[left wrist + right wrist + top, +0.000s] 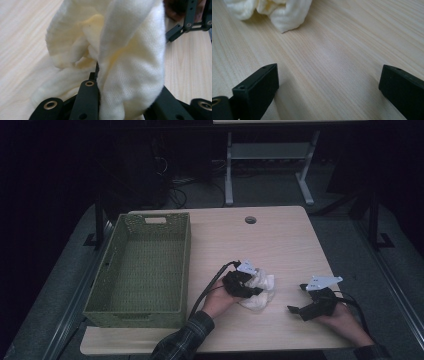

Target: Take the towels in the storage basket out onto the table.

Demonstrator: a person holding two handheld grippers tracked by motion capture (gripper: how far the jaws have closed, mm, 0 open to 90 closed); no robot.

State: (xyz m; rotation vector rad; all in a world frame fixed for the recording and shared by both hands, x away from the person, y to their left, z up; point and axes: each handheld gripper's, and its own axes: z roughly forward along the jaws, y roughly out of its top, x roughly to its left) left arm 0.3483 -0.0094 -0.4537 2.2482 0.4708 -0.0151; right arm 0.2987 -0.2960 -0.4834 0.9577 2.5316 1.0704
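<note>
A crumpled cream cloth (pixel 261 292) lies on the light wooden table (pixel 280 240), right of centre near the front. My left gripper (pixel 256 291) is shut on it. In the left gripper view the cloth (pixel 130 55) bulges up between the black jaws of that gripper (pixel 120 87) and hides the right jaw's tip. My right gripper (pixel 296 298) rests low over the table a little to the cloth's right, open, with nothing between its fingers. The right gripper view has its jaws (pixel 328 75) spread wide over bare wood, the cloth (pixel 284 15) ahead at upper left.
An empty green perforated basket (pixel 186 265) stands on the left half of the table. A round cable hole (pixel 250 219) sits near the far edge. Beyond the table are a desk frame (pixel 229 170) and cables on the dark floor.
</note>
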